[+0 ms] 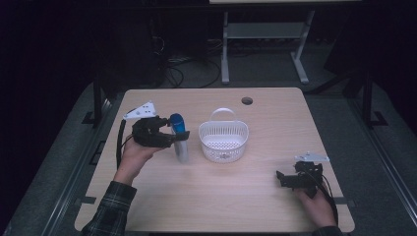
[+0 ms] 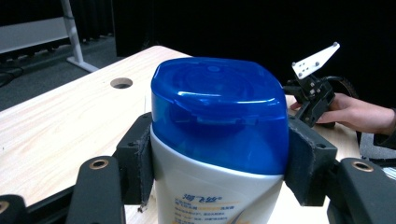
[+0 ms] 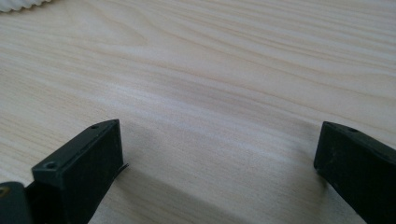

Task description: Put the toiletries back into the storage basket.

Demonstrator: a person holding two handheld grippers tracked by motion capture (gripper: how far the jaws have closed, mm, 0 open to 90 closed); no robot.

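L tongs (image 2: pixel 219 163) – clamped on shampoo bottle (image 2: pixel 219 140) (blue cap) | R tongs (image 3: pixel 219 154) – wide, nothing between

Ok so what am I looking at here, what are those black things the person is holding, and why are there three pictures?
A person sits at a wooden table holding a hand-held grabbing tool in each hand. One picture looks down from above; the other two come from small cameras riding on each tool. The left tongs are clamped on a white bottle with a blue cap, just left of a white plastic basket. In the left tool's own picture the black pads press on both sides of the bottle. The right tongs rest near the table's right edge, jaws apart, with nothing between them but bare wood.
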